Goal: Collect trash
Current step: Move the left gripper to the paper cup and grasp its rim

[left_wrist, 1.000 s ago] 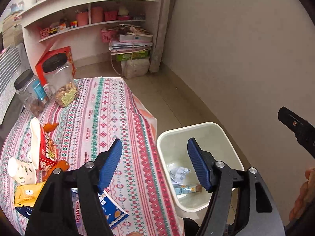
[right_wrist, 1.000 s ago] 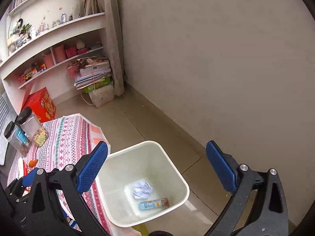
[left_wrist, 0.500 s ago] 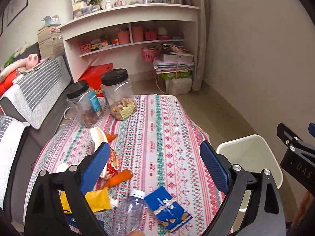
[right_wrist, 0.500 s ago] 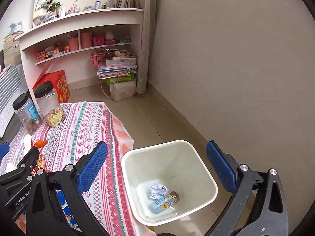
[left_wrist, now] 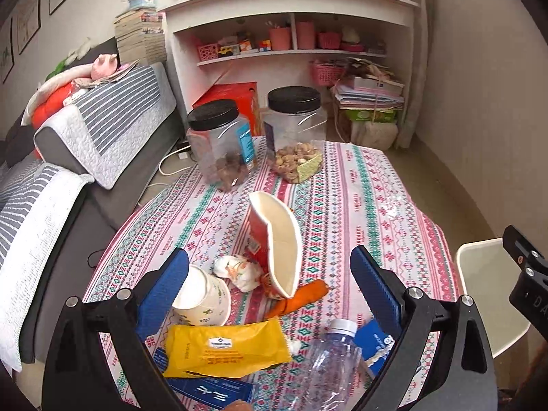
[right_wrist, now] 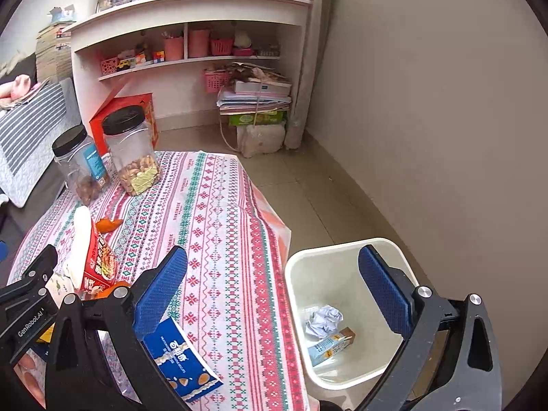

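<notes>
Hovering over the surface (left_wrist: 359, 185), the left gripper (left_wrist: 270, 284) is spread wide and nothing is held; trash is framed low in its view: a paper cup (left_wrist: 202, 296), a yellow packet (left_wrist: 226, 349), a clear bottle (left_wrist: 328, 366). The right gripper (right_wrist: 274, 291) is likewise wide and empty, with the white bin (right_wrist: 308, 274) at lower right.

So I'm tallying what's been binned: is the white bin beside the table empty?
No, the white bin already holds a crumpled ball of paper and a small drink carton on its bottom.
</notes>
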Demonstrator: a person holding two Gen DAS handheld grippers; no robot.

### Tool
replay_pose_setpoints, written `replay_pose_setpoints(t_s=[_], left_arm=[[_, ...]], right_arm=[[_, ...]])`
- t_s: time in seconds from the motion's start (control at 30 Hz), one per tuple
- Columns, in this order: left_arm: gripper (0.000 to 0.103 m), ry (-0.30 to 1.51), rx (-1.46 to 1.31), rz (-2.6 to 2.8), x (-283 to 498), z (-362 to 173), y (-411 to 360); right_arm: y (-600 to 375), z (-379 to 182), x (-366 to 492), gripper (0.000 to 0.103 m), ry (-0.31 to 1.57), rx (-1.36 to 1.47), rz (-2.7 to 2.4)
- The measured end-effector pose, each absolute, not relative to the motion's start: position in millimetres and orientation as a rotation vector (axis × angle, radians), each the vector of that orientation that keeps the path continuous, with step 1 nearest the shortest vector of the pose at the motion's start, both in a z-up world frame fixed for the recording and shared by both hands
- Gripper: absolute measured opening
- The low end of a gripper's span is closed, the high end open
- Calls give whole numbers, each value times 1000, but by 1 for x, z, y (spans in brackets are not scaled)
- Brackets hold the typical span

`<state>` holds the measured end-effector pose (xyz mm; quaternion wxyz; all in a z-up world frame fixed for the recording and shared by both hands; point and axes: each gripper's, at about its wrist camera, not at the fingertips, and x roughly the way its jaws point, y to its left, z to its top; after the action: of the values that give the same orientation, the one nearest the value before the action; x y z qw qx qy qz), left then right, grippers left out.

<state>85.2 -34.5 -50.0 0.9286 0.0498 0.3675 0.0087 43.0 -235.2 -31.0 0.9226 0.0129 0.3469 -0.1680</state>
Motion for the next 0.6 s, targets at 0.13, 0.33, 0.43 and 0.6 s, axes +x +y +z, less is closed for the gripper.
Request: replay_pose_setpoints(t_s=[0.13,0.33,0.43,0.6], left_arm=[[92,817,87,90,98,-64,-2],[92,971,89,156,119,-104,44],[92,1043,62,141,123,-124,58],[83,1062,39,77,127,-137,64]], right_arm=[[-216,-36,55,96,722,9,-300],[-190,-55,78,96,802,30,-171],[-175,-65,90,96,845,34,-109],[-154,-78,102,96,878,30,-41]])
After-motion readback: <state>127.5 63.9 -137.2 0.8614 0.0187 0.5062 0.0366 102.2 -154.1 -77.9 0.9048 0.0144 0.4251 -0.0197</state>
